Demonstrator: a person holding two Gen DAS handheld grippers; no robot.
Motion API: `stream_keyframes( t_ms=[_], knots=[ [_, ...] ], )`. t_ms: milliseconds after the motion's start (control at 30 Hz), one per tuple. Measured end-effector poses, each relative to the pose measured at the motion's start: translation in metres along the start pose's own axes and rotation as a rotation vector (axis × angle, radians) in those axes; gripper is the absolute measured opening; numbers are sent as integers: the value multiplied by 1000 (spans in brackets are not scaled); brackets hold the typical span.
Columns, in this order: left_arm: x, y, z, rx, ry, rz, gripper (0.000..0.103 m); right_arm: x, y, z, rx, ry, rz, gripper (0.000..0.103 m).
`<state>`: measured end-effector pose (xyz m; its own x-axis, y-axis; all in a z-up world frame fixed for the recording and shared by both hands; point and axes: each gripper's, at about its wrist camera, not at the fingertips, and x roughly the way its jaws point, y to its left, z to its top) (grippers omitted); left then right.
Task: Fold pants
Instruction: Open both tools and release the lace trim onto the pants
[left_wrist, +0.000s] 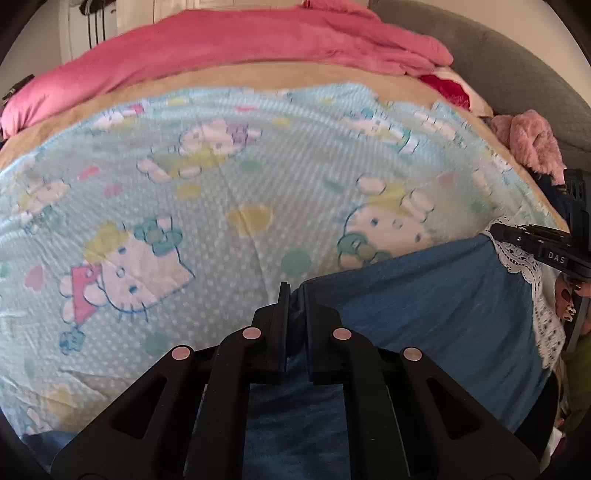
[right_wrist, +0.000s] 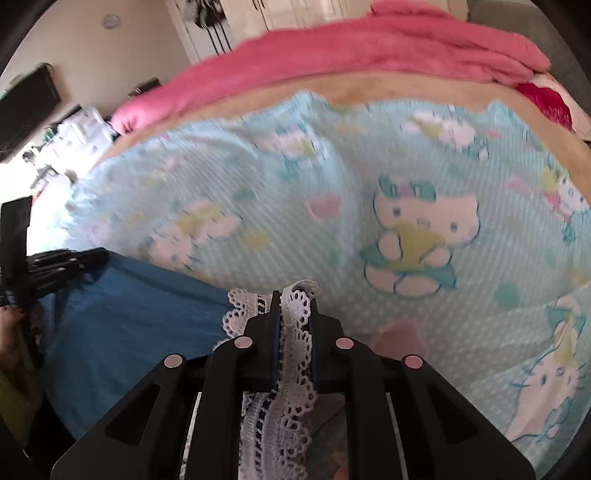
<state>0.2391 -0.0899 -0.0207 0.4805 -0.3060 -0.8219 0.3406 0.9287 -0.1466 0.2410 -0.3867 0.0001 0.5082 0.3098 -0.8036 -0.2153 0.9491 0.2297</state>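
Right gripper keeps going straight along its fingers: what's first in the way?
Probably the light blue cartoon-cat blanket just beyond the right gripper, which is shut on the white lace trim of the blue pants. Depth is unclear; nothing else lies in line.

Left gripper (left_wrist: 294, 295) level, pointing forward, jaws nearly together, pinching cloth. Right gripper (right_wrist: 294, 301) alongside to the right, jaws clamped on lace. Hand (left_wrist: 569, 295) with dark-painted nails behind right gripper.
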Motion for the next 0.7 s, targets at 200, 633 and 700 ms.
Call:
stream_keyframes(
  t_ms=[200, 633, 700],
  knots=[
    [-11, 13, -8, -25, -22, 4, 18, -39, -20, -12, 156, -114, -13, 37],
    [-128, 44, -86, -146, -151, 112, 79, -125, 7, -130, 137, -77, -3, 54],
    [-138, 46, -102, -166, -156, 165, 85, -126, 10, -137, 142, -70, -3, 54]
  ],
)
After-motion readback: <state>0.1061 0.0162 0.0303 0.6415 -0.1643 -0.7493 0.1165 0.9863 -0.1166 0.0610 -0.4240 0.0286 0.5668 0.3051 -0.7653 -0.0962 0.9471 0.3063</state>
